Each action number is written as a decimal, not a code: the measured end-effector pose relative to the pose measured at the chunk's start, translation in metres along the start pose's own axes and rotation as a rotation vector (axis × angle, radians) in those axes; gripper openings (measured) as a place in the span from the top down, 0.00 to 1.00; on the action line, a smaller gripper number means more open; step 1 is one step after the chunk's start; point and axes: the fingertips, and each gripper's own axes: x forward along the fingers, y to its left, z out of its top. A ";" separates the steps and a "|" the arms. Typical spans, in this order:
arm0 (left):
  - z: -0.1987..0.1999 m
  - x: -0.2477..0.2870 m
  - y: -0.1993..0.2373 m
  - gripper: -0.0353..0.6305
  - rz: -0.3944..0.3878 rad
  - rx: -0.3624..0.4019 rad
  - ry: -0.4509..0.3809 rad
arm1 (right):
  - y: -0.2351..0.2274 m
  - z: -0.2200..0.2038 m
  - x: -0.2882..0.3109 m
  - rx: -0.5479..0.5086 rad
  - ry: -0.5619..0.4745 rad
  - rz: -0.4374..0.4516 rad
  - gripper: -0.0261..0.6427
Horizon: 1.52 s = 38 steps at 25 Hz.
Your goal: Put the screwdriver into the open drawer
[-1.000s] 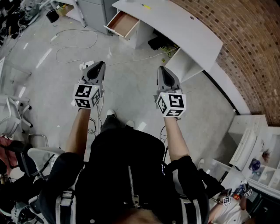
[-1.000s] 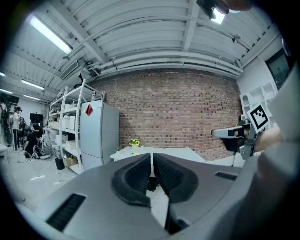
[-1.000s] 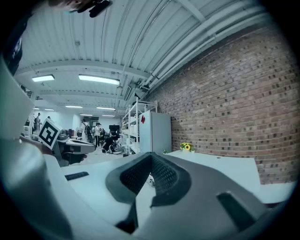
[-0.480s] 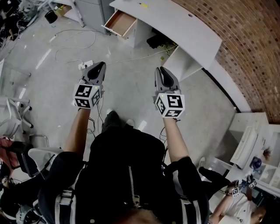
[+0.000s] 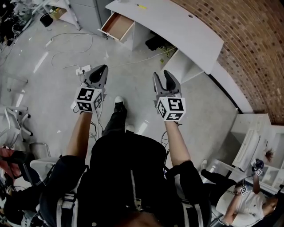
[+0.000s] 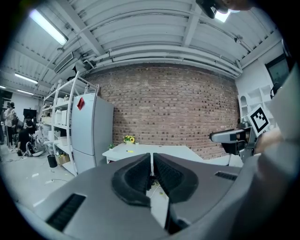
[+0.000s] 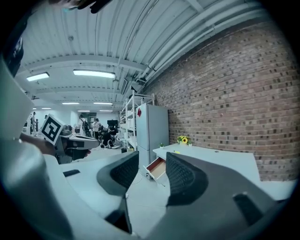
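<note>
Small yellow object [image 5: 141, 6] on the desk [image 5: 186, 33]: too small to identify from the head view. Open drawer [image 5: 117, 25]: rear end hidden under the desk top. Dark clutter [image 5: 157, 43] beneath the desk: in shadow, cannot tell what it is. Second person [image 5: 246, 206], lower right: cut off by the frame edge. Distant people [image 6: 22, 138] in the left gripper view: too small to make out.

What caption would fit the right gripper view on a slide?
Right gripper, jaws opening and empty, aimed at the open drawer of the white desk by a brick wall.
</note>
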 end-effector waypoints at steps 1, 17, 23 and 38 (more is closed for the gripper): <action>-0.001 0.010 0.006 0.89 -0.003 -0.004 0.003 | -0.003 0.000 0.010 -0.001 0.004 -0.001 0.70; 0.019 0.198 0.139 0.89 -0.101 0.011 0.033 | -0.054 0.034 0.216 0.006 0.046 -0.049 0.64; 0.022 0.246 0.167 0.89 -0.109 -0.007 0.044 | -0.075 0.042 0.267 0.012 0.049 -0.056 0.64; 0.033 0.394 0.236 0.89 -0.004 -0.026 0.058 | -0.169 0.052 0.453 -0.018 0.102 0.106 0.64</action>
